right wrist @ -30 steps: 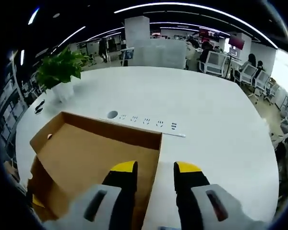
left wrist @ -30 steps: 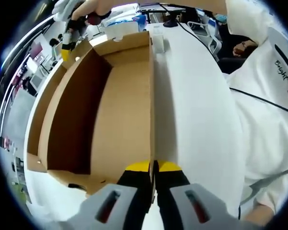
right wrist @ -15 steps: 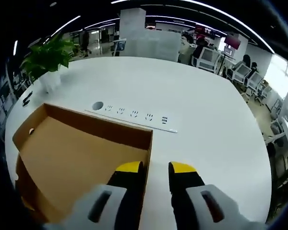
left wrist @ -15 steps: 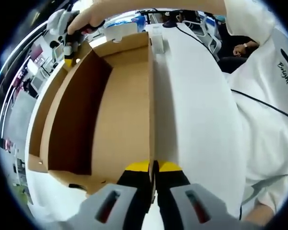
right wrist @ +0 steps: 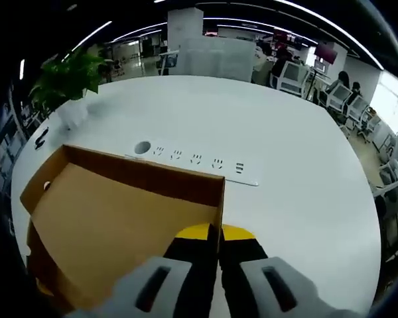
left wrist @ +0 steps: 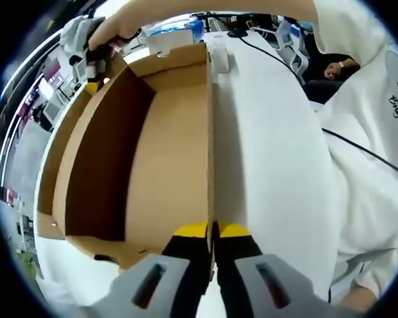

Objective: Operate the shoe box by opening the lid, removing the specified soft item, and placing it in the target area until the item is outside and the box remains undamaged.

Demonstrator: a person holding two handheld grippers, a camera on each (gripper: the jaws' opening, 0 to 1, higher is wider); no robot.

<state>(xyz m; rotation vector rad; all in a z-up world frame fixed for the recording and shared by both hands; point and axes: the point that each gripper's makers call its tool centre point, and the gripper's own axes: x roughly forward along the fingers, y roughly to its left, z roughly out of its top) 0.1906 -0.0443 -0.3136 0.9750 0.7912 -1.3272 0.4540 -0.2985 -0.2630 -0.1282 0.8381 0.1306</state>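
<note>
The open cardboard box (left wrist: 152, 132) lies on a white table (left wrist: 272, 146), its brown inside bare. The left gripper (left wrist: 211, 230) is clamped on the box's near wall edge, yellow tips pressed together over the cardboard. The right gripper (right wrist: 215, 232) pinches another wall edge, jaws closed on it. Beyond the box (right wrist: 119, 212) sit a socket strip (right wrist: 196, 159) and a potted plant (right wrist: 69, 83).

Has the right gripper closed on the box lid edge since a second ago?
Yes. The right gripper was open beside the cardboard lid; its jaws now pinch the lid's side wall.
</note>
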